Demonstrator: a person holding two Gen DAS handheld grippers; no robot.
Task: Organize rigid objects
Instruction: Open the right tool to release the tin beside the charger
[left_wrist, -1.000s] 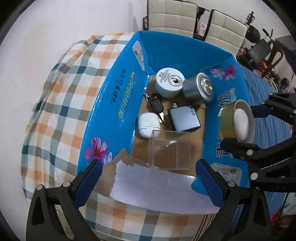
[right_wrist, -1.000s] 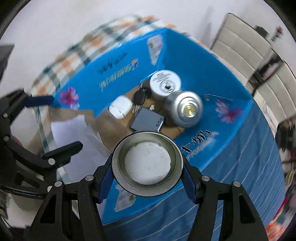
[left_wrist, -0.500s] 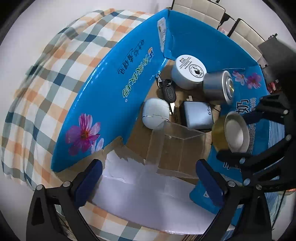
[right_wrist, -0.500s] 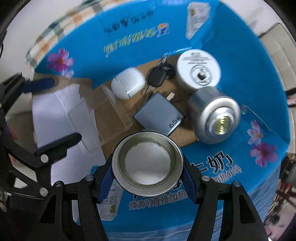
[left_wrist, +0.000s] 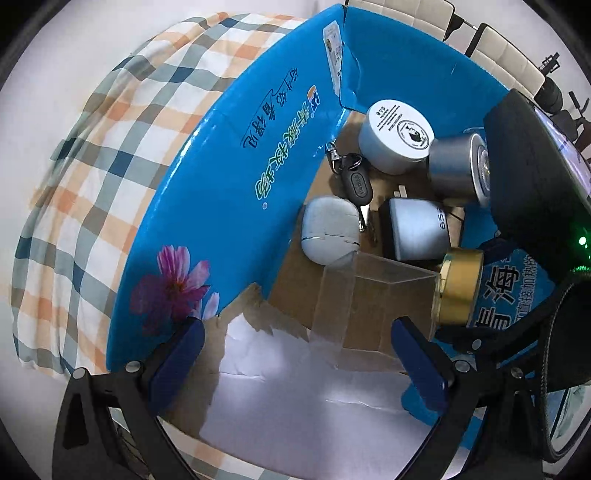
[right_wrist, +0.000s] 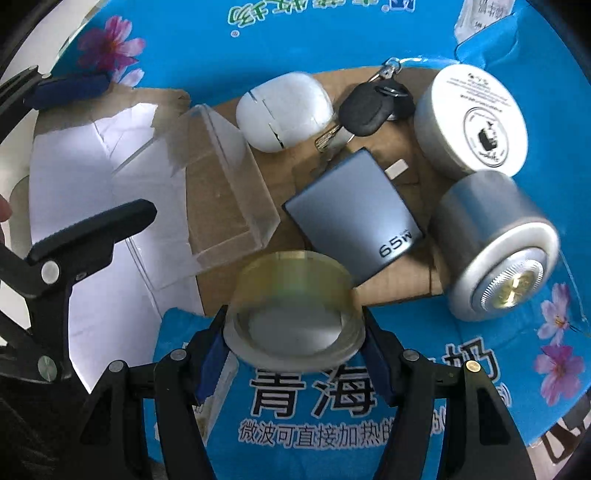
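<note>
Already most of the sorting looks done: inside the blue box (right_wrist: 332, 40) lie a white case (right_wrist: 284, 110), a key fob (right_wrist: 365, 107), a grey charger (right_wrist: 354, 218), a white tin (right_wrist: 469, 125), a silver can (right_wrist: 495, 243) and a clear tray (right_wrist: 221, 199), all on the box's cardboard floor. What seems left is the gold tin (right_wrist: 295, 295), clamped by its sides in the right gripper (right_wrist: 295, 336) just above the box's near wall, over the bare floor between tray and charger; it is not yet set down. The left gripper (left_wrist: 295, 354) hangs over the torn end of the box with jaws wide apart and nothing between them.

The charger reads "65W". The near wall carries large Chinese print, including "青海" and a line about microwave heating. The white tin's round label is too small to read.
</note>
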